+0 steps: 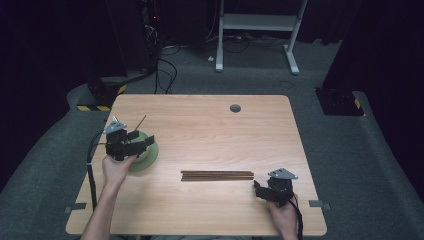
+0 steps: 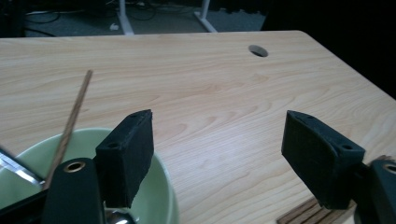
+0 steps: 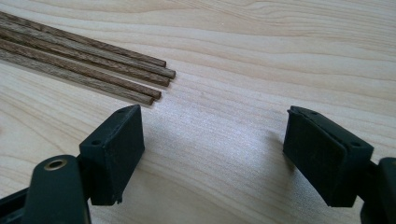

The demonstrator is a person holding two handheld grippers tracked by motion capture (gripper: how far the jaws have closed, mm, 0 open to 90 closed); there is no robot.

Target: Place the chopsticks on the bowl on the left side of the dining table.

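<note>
A pale green bowl (image 1: 146,155) sits at the table's left, with one thin brown wooden stick (image 1: 140,121) leaning out of it toward the far side. My left gripper (image 1: 144,138) hovers over the bowl, open, with nothing between its pads. In the left gripper view the bowl's rim (image 2: 163,186) and the leaning stick (image 2: 70,126) lie below and left of the left gripper (image 2: 219,130). Several matching sticks (image 1: 217,175) lie side by side mid-table. My right gripper (image 1: 257,190) rests open just right of their ends. In the right gripper view the sticks (image 3: 84,60) lie ahead-left of the right gripper (image 3: 212,126).
The wooden table (image 1: 210,130) has a round cable hole (image 1: 235,108) near its far edge. A shiny metal piece (image 2: 14,168) shows at the bowl's left. Beyond the table are grey carpet, cables and a white desk frame (image 1: 257,22).
</note>
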